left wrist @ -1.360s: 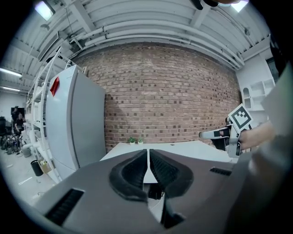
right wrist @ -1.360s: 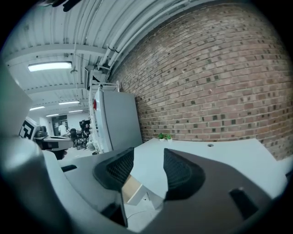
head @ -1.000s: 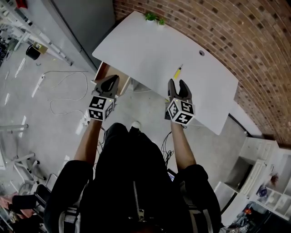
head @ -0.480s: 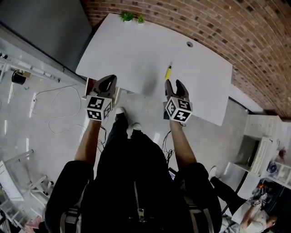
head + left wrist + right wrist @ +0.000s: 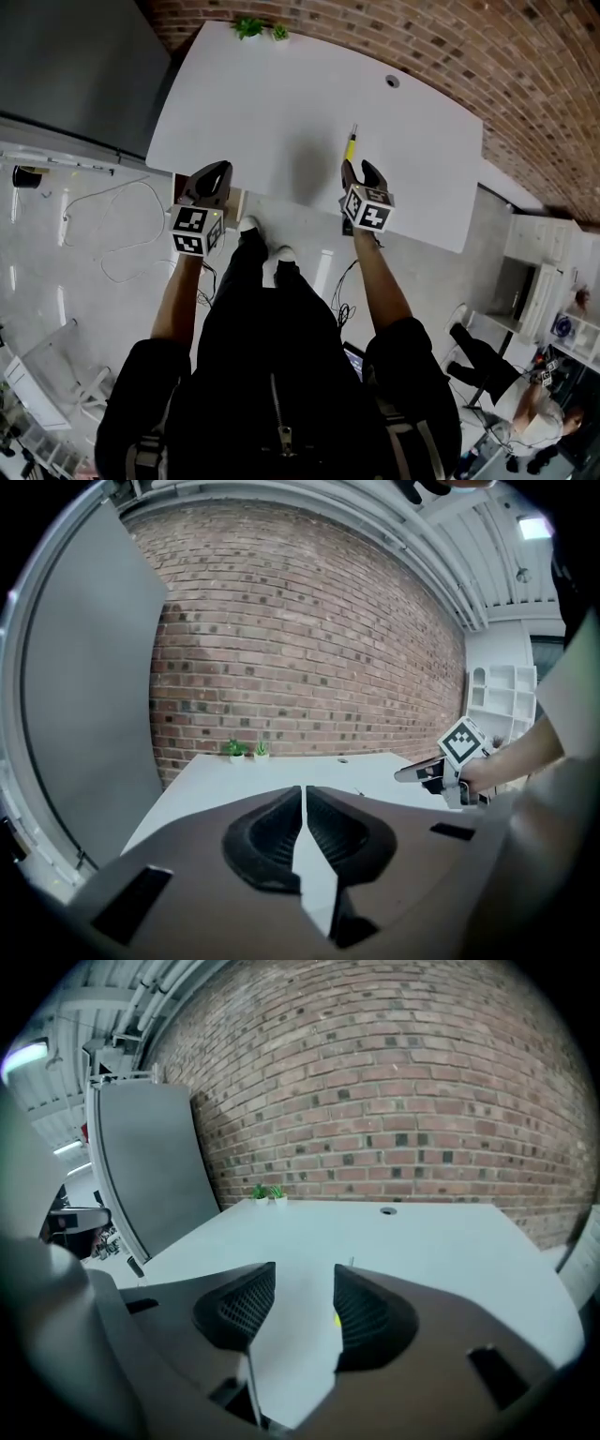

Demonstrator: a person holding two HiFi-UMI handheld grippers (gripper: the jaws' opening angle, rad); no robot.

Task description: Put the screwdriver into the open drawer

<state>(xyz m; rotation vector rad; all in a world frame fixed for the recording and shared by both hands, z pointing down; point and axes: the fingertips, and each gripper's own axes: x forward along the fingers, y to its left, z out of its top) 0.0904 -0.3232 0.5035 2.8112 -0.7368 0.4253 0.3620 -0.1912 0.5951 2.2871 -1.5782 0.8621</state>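
A screwdriver (image 5: 351, 145) with a yellow handle lies on the white table (image 5: 281, 103), near its front edge. My right gripper (image 5: 361, 169) hovers just short of the handle, open and with nothing in it. In the right gripper view the yellow handle (image 5: 337, 1319) peeks out beside the right jaw of the gripper (image 5: 305, 1274). My left gripper (image 5: 217, 169) is shut and empty at the table's front left edge. It covers most of the wooden open drawer (image 5: 235, 200). In the left gripper view its jaws (image 5: 305, 789) meet, and the right gripper (image 5: 441, 771) shows to the right.
Two small green plants (image 5: 261, 28) stand at the table's far edge, and a cable hole (image 5: 393, 82) lies at the back right. A brick wall runs behind. A grey panel (image 5: 75, 66) stands left. Cables (image 5: 122, 225) lie on the floor. White shelves (image 5: 534, 272) stand right.
Both grippers have come forward to the table's front edge. The right one has closed in on the screwdriver's handle. Neither has taken hold of anything.
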